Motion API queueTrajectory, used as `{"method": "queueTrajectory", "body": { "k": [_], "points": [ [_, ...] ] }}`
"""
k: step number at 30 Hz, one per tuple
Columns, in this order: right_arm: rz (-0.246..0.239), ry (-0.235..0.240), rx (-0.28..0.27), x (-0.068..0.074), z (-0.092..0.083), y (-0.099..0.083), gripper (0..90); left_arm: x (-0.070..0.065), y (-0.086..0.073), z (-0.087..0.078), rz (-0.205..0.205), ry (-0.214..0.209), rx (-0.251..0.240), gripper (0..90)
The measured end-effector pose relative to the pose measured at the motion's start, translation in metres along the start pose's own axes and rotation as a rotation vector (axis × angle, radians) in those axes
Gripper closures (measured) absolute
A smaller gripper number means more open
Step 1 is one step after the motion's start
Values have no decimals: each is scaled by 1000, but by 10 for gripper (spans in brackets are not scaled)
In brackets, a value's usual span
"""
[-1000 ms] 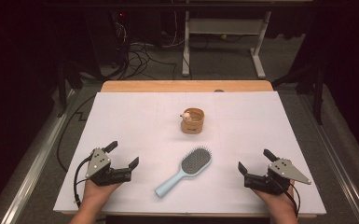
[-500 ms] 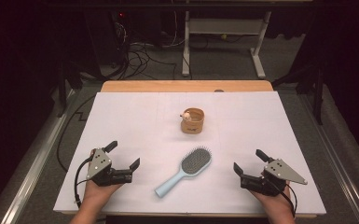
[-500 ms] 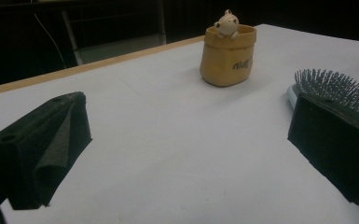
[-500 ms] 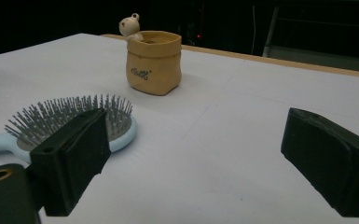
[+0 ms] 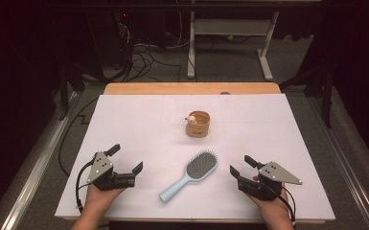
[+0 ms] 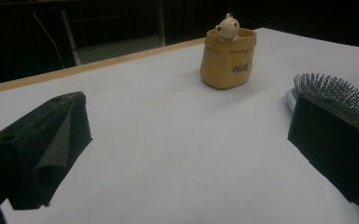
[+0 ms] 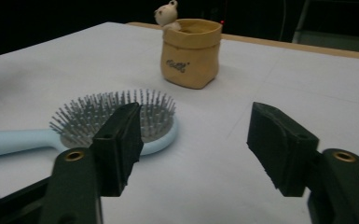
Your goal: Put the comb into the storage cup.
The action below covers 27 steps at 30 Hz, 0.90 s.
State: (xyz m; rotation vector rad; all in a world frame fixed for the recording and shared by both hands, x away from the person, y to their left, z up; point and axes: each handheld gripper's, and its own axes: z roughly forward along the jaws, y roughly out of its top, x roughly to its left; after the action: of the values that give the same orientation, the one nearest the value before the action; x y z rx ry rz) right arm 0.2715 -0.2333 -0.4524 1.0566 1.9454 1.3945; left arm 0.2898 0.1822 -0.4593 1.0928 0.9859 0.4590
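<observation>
Both hands low, right tongs narrower, nearer hairbrush.

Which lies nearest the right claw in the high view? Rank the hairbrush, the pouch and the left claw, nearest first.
From the right claw:
1. Hairbrush, just to its left.
2. Pouch, farther up the table, mid-sheet.
3. Left claw, across the table, beyond the brush.

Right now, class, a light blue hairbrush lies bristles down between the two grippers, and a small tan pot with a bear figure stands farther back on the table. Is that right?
Not quite. The hairbrush lies bristles up, not down: the right gripper view shows its pins pointing upward. The rest holds: it lies between the left gripper and the right gripper, and the tan pot with the bear figure stands farther back on the table.
</observation>
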Motion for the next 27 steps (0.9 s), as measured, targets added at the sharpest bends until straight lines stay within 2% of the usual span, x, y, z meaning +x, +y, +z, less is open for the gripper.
{"method": "queueTrajectory", "body": {
  "k": [2,4,5,6,9,10,12,18,19,20,21,22,24,27],
  "points": [
    [-3,46,20,7,6,2,446,0,-1,0,2,0,3,2],
    [-10,63,31,13,10,3,465,-1,-1,0,2,-3,-2,2],
    [-9,76,40,15,12,3,503,-1,-1,0,3,-3,-2,2],
    [-9,76,40,15,12,3,503,-1,-1,0,3,-3,-2,2],
    [-20,117,44,25,17,6,581,0,0,0,0,1,-3,2],
    [-7,164,43,31,21,8,632,0,0,0,-1,1,-5,2],
    [-7,176,43,34,22,8,646,-1,-1,0,-2,-1,-6,2],
    [-25,253,66,58,36,11,806,-1,-1,1,-2,-3,-1,2],
    [-24,271,75,65,41,12,862,0,-1,1,-2,-2,0,2],
    [-24,271,75,65,41,12,862,0,-1,1,-4,0,0,2],
    [-28,286,80,73,46,12,900,0,-1,0,-4,1,1,2],
    [-28,286,80,73,46,12,900,0,-1,0,-4,0,0,2],
    [-27,305,98,84,55,12,900,0,0,0,-6,-2,-2,2],
    [-31,324,114,92,60,12,900,0,0,0,-8,0,-4,2]
  ]
}}
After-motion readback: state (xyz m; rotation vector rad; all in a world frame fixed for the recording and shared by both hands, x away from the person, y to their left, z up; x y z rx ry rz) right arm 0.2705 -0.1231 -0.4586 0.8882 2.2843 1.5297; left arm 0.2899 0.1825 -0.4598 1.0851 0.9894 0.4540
